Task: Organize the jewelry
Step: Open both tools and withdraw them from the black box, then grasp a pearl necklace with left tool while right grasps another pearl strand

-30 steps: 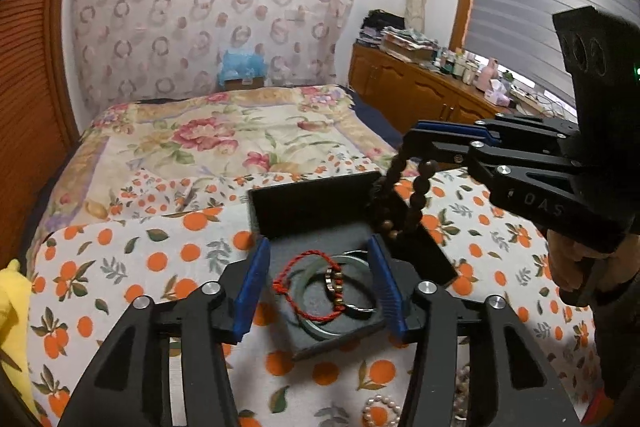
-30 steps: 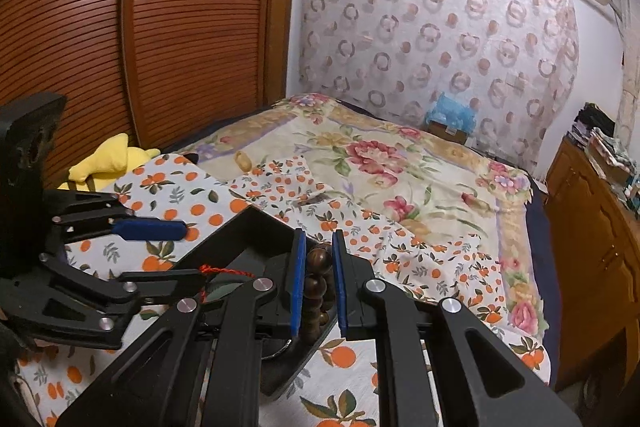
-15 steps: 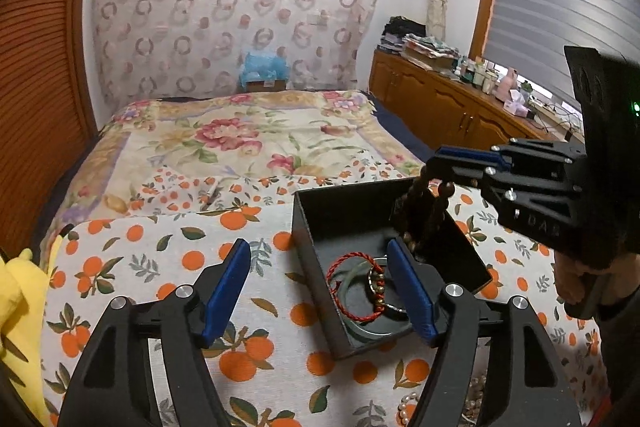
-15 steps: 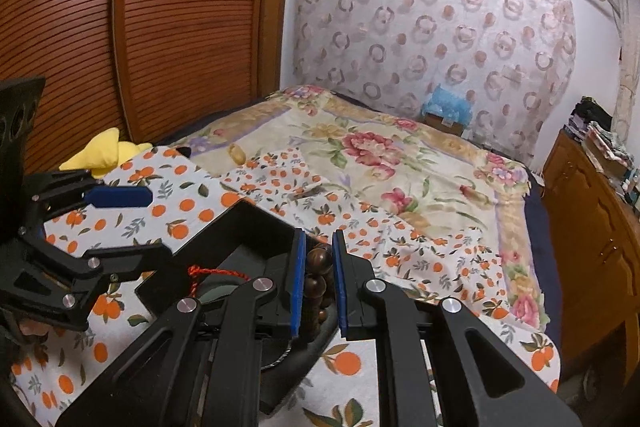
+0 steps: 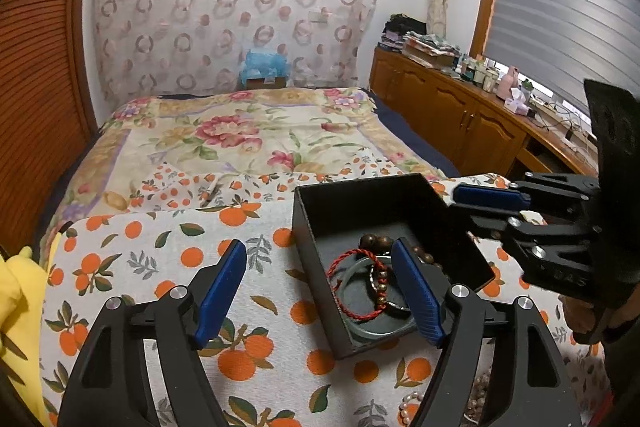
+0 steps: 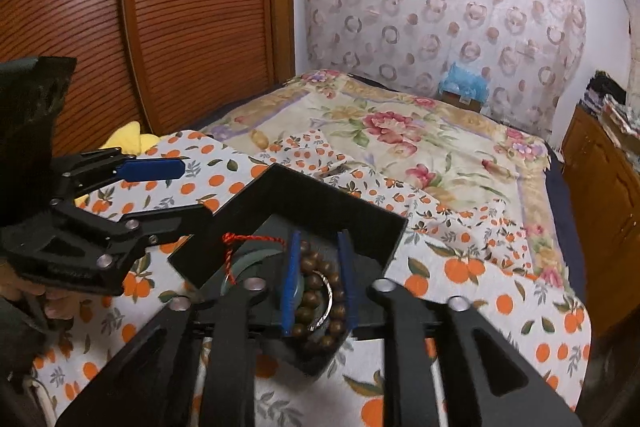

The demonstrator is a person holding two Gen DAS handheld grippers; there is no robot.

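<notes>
Item: wooden bead bracelet (image 6: pixel 320 291), pinched and hanging a second ago, now lying in the black jewelry box (image 5: pixel 316 227) on the bed, right tongs (image 6: pixel 316 283) opening around it; left tongs (image 5: pixel 320 287) widening, empty; one piece stowed.

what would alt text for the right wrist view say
The right gripper, its jaws opening, hangs over a brown wooden bead bracelet lying in an open black jewelry box beside a red cord bracelet. The box sits on an orange-print cloth; the left gripper is at left.
</notes>
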